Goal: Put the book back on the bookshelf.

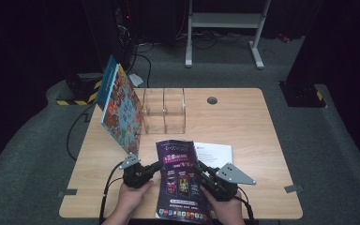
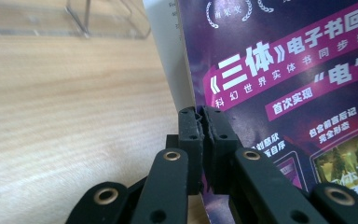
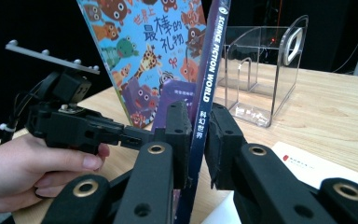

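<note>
A purple magazine (image 1: 180, 183) with pink title bands is held near the table's front edge between both grippers. My left gripper (image 1: 159, 165) is shut on its left edge; in the left gripper view the jaws (image 2: 200, 112) meet on that thin edge beside the cover (image 2: 284, 70). My right gripper (image 1: 198, 166) is shut on the right side; in the right gripper view its pads (image 3: 198, 116) clamp the spine (image 3: 209, 79), seen edge-on. There the left gripper (image 3: 135, 135) shows in a hand at the left.
A colourful children's book (image 1: 119, 110) leans upright against a clear acrylic file holder (image 1: 164, 110) at the table's back left. A white sheet (image 1: 215, 152) lies under and right of the magazine. The wooden table (image 1: 243, 122) has a round cable hole (image 1: 212, 100).
</note>
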Motion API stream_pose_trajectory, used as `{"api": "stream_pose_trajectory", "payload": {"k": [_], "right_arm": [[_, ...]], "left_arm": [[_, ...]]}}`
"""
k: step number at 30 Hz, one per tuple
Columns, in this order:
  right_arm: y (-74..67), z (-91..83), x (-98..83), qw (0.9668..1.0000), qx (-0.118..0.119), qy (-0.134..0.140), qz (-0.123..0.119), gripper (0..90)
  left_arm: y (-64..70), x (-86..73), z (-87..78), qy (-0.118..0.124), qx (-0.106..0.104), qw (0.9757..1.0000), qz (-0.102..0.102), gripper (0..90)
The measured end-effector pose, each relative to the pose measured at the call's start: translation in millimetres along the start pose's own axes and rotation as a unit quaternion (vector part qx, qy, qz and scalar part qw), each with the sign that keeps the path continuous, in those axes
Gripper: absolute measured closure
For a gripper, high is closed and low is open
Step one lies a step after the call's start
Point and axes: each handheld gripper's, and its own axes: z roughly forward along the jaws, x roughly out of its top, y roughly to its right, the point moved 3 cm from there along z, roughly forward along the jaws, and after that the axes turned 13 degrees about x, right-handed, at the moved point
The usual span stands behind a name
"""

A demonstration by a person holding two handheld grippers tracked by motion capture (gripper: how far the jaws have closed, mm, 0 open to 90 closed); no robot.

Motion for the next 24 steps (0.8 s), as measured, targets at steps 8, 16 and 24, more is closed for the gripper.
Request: {"api": "stream_pose_trajectory", "payload": {"k": [8, 16, 24], "right_arm": [[5.7, 1.4, 15.2, 0.9999, 0.001, 0.011, -0.007, 82.1], [10.8, 7.7, 29.2, 0.9995, 0.0, 0.019, -0.024, 82.2], [10.1, 16.4, 35.5, 0.9993, 0.006, 0.017, -0.032, 81.8]], "left_arm": [[0.4, 17.4, -24.9, 0.069, 0.03, 0.9967, 0.029, 87.0], [1.4, 30.6, -39.8, 0.116, 0.048, 0.9914, 0.036, 87.6], [-0.8, 40.4, -44.5, 0.136, 0.058, 0.9884, 0.036, 87.9]]}}
